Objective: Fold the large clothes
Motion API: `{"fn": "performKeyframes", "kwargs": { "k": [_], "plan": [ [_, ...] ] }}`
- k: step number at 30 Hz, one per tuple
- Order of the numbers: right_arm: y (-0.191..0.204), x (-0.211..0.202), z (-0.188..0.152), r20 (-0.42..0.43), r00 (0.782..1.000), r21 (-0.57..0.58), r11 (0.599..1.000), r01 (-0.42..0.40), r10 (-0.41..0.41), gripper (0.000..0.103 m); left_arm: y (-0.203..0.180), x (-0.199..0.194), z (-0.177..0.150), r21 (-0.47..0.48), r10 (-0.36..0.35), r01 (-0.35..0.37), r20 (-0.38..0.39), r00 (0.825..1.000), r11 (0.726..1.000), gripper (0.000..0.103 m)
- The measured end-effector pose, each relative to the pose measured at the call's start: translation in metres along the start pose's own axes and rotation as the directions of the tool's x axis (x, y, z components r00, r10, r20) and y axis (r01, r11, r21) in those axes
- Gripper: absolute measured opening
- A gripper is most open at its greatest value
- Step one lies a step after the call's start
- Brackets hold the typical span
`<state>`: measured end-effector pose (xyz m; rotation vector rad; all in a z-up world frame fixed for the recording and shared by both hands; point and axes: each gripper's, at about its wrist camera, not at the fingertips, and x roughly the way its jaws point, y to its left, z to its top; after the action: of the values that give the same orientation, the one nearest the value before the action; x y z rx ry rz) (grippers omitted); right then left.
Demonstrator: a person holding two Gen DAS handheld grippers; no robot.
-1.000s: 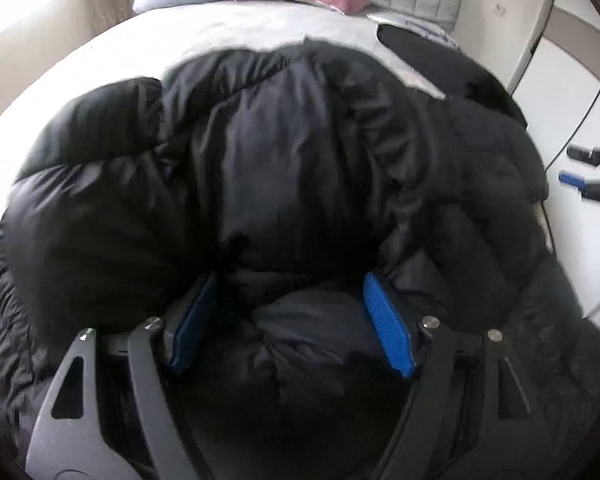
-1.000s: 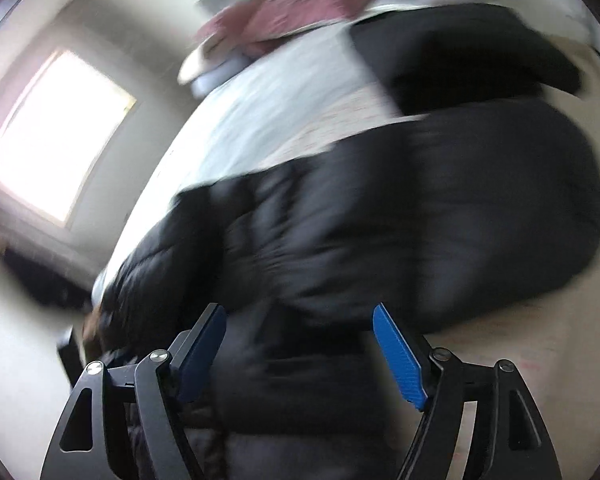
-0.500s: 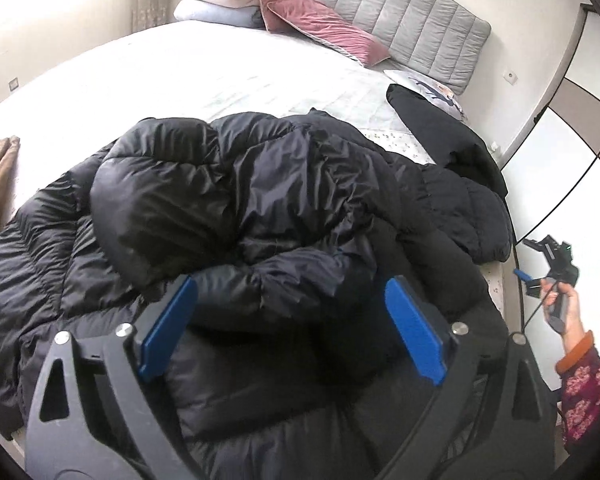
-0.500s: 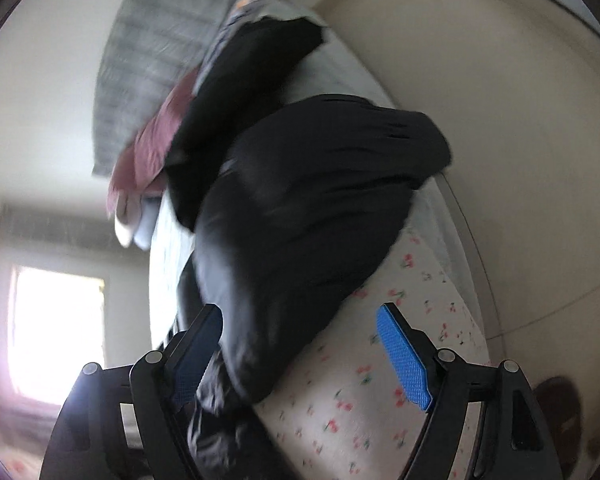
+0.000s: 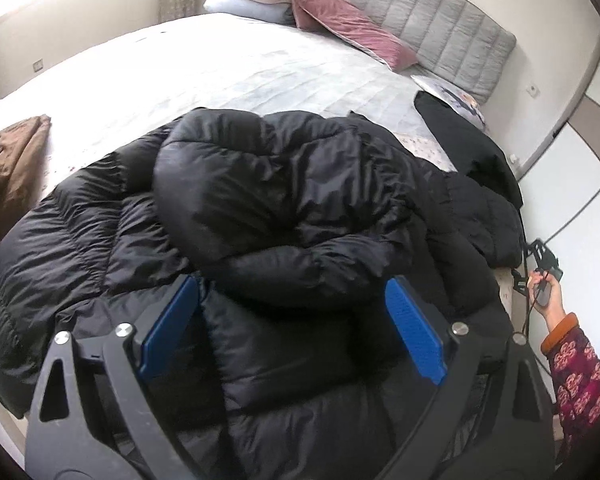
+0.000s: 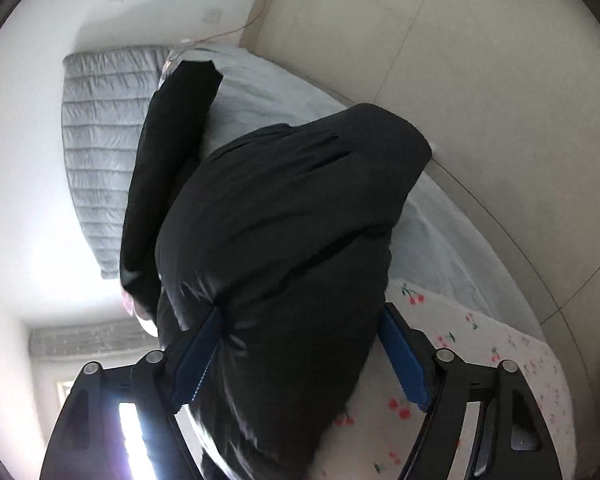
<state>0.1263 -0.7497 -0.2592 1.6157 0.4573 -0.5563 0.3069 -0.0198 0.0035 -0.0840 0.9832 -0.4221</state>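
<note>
place: home bedroom | signs: bed (image 5: 228, 68), pillows (image 5: 352, 28), padded headboard (image 5: 440, 28)

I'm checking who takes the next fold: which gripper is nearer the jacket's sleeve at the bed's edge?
Right. The right gripper has the sleeve between its closing jaws. The left gripper hovers open above the black puffer jacket, away from that sleeve.

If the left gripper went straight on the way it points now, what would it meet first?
Most likely the black puffer jacket: its folded bulk fills the space ahead of the open left gripper, though the depth is unclear.
</note>
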Motion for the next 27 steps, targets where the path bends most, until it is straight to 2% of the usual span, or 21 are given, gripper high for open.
{"fn": "performKeyframes", "kwargs": {
  "k": [1,2,5,7,10,13,15,18,22,27],
  "plan": [
    [0.005,-0.002,0.001,0.012,1.000,-0.016,1.000,-0.011,0.011,0.040,0.003,0.000,0.000,-0.013,-0.005,0.005,0.001,1.000,1.000,0.095],
    [0.013,-0.007,0.002,0.024,0.999,-0.041,0.999,-0.020,0.021,0.026,0.006,0.000,0.000,-0.022,-0.011,0.011,0.000,1.000,1.000,0.095],
    [0.040,-0.024,0.002,0.064,0.998,-0.133,0.991,-0.005,0.014,0.014,0.010,0.000,0.002,-0.028,0.001,0.000,0.008,1.000,1.000,0.095],
    [0.060,-0.037,0.000,0.095,0.995,-0.206,0.978,0.016,0.004,0.011,0.010,-0.002,0.008,-0.031,-0.002,0.003,0.027,1.000,1.000,0.095],
    [0.099,-0.061,-0.010,0.125,0.992,-0.319,0.948,0.007,0.035,0.010,0.009,-0.002,0.018,-0.055,-0.056,0.059,0.060,0.997,0.997,0.095],
    [0.145,-0.086,-0.030,0.138,0.988,-0.426,0.905,-0.005,0.070,0.009,0.003,0.003,0.029,-0.059,-0.104,0.109,0.090,0.991,0.992,0.095],
    [0.179,-0.101,-0.048,0.134,0.986,-0.500,0.866,-0.015,0.094,0.009,-0.002,0.009,0.034,-0.053,-0.109,0.115,0.097,0.989,0.992,0.095],
    [0.229,-0.120,-0.081,0.109,0.982,-0.599,0.799,-0.056,0.151,0.009,-0.015,0.019,0.039,-0.025,-0.113,0.116,0.092,0.989,0.993,0.094],
    [0.285,-0.132,-0.135,0.035,0.980,-0.711,0.694,-0.115,0.198,0.009,-0.030,0.027,0.038,-0.007,-0.121,0.122,0.069,0.990,0.993,0.094],
    [0.339,-0.132,-0.224,-0.087,0.975,-0.832,0.524,-0.183,0.204,0.009,-0.027,0.015,0.034,-0.024,-0.142,0.144,0.079,0.987,0.989,0.094]
  ]
}}
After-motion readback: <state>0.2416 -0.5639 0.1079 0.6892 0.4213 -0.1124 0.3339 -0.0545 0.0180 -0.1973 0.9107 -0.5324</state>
